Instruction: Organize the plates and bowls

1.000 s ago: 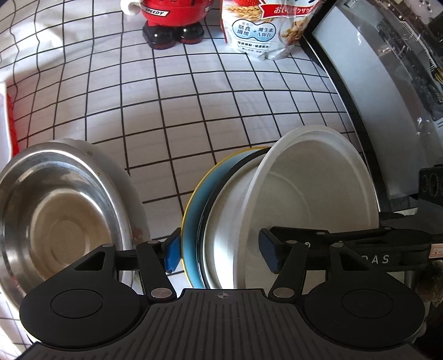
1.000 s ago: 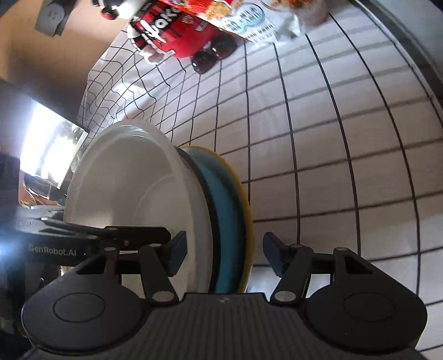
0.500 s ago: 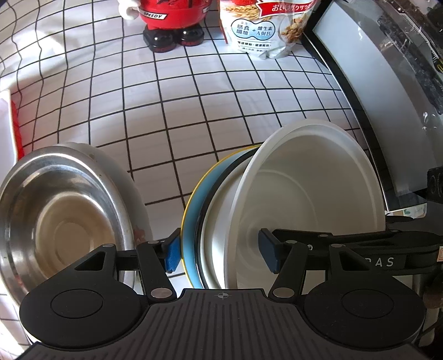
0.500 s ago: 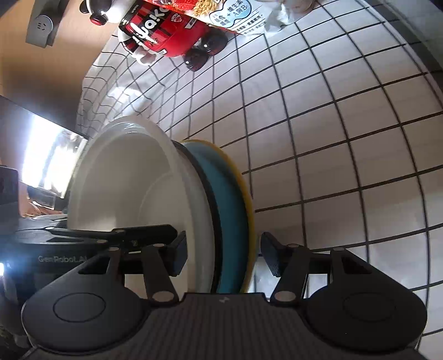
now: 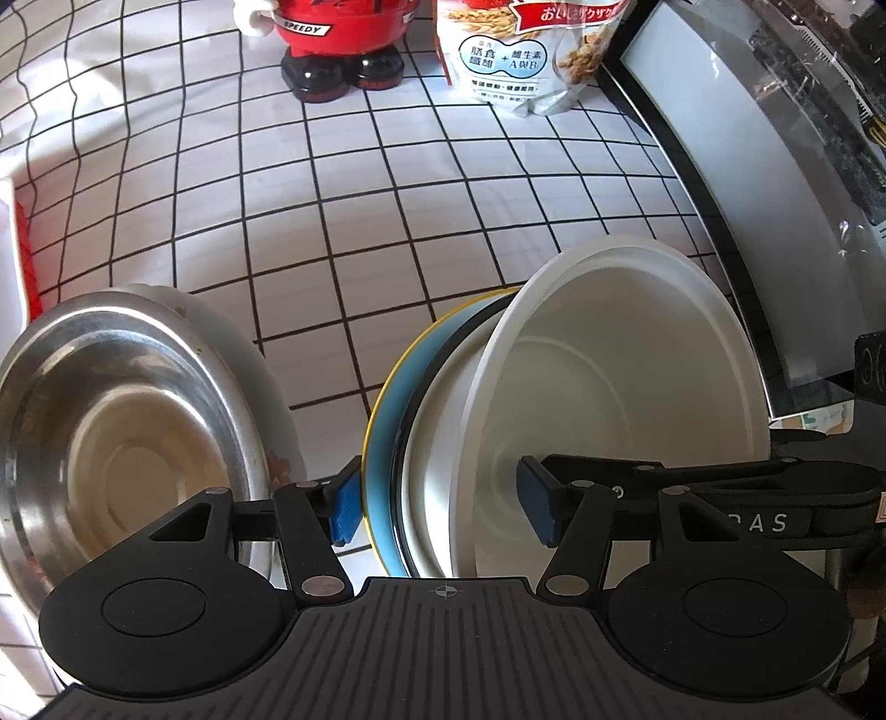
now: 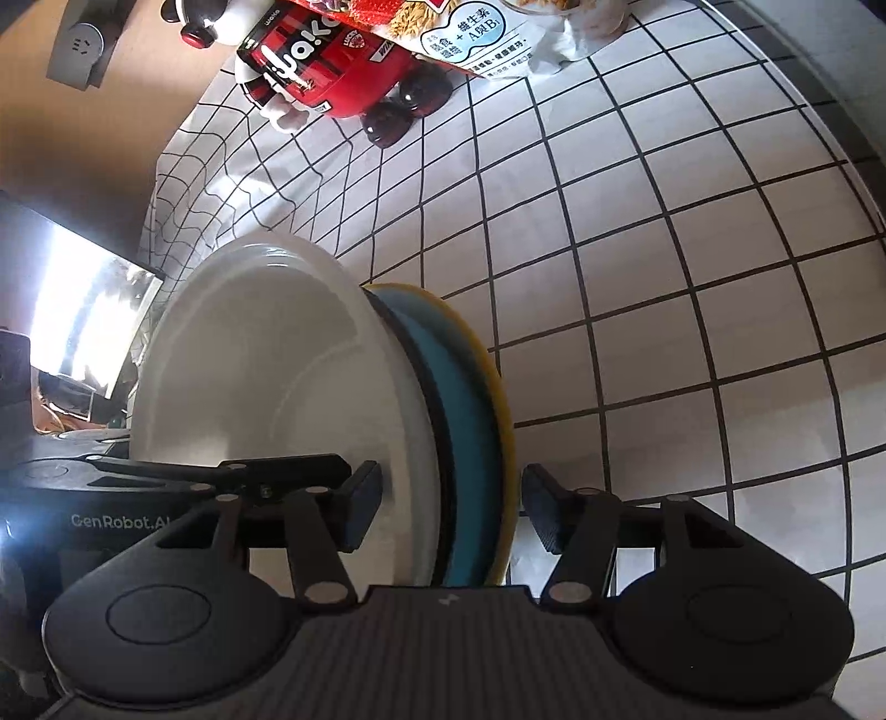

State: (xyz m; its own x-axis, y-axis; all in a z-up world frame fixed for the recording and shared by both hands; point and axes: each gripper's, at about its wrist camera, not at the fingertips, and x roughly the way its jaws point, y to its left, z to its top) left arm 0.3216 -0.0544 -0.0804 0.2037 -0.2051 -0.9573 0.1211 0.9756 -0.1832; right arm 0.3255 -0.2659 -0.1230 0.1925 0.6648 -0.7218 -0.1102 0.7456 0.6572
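Observation:
A stack of dishes stands on edge between both grippers: a white bowl [image 5: 620, 382], a white black-rimmed plate [image 5: 426, 443] and a blue plate with a yellow rim [image 5: 382, 443]. My left gripper [image 5: 437, 509] straddles the stack, left pad by the blue plate, right pad inside the bowl. My right gripper [image 6: 448, 512] straddles the same stack [image 6: 277, 376] from the opposite side, pads a little wider than the stack. A steel bowl [image 5: 111, 421] lies on a white plate at the left.
Checked tablecloth [image 5: 387, 210] covers the table. A red toy figure [image 5: 338, 44] and a cereal bag [image 5: 520, 50] stand at the back. A monitor [image 5: 747, 183] runs along the right side. A red and white box [image 5: 16, 249] sits at the far left.
The dish stack has been lifted and tilted slightly; the table drops farther away in both views. Both grippers keep their positions around the stack.

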